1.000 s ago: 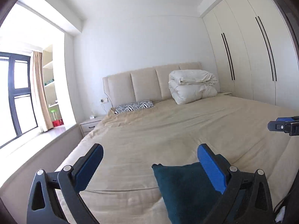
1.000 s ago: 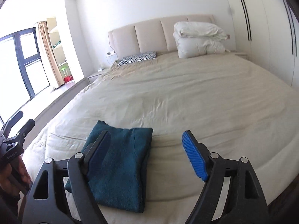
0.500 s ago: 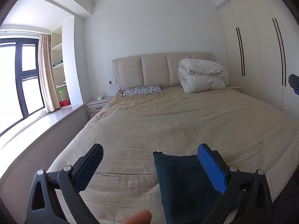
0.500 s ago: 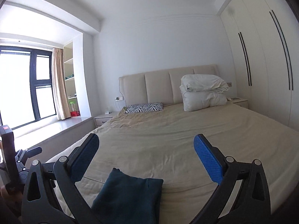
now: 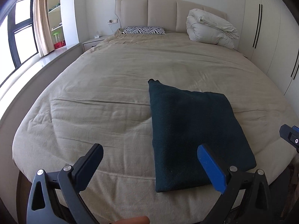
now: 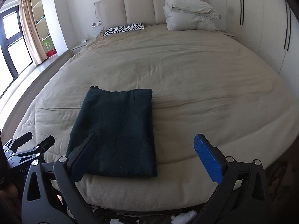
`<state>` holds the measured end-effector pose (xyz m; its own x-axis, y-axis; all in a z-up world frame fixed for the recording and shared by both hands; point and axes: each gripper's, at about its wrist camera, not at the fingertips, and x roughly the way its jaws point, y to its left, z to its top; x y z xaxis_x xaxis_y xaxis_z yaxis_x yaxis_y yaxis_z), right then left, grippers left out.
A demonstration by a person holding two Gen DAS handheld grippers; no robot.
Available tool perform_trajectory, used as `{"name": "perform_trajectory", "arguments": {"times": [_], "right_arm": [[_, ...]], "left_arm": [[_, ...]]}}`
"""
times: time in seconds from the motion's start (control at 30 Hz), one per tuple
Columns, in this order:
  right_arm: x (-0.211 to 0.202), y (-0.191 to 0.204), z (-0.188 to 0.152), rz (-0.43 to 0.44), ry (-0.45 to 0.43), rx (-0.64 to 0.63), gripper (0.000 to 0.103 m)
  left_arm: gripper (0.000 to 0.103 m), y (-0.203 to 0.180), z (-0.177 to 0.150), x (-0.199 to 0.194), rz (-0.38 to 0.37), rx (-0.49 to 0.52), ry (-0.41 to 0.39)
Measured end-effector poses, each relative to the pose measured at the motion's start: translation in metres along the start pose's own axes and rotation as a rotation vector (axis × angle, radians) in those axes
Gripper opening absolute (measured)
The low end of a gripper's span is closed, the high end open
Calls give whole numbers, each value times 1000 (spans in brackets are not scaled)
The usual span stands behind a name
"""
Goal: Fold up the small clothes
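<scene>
Dark teal garment (image 6: 115, 130), folded into a rectangle, lies at the near edge of the bed (image 6: 186, 74), long axis running toward the headboard. Right gripper (image 6: 143, 156), lower centre of its frame, hovers nearer (left gripper (image 5: 149, 165) has it lower right). Both stand wide apart, holding and touching nothing.
</scene>
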<state>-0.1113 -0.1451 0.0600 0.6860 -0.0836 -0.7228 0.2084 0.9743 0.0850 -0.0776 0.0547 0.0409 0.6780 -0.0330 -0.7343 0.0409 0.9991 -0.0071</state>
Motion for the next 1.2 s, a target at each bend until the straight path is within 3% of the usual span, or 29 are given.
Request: {"name": "perform_trajectory", "arguments": {"times": [0.37,1.2], "right_arm": [[28,-1,-10,-27,78,7,103],[54,10,-16,-57,143,-28,103]], "left_arm": [[103,-2,-7,10,2,-4,48],[103,2,-17,28,16,-15,101]]}}
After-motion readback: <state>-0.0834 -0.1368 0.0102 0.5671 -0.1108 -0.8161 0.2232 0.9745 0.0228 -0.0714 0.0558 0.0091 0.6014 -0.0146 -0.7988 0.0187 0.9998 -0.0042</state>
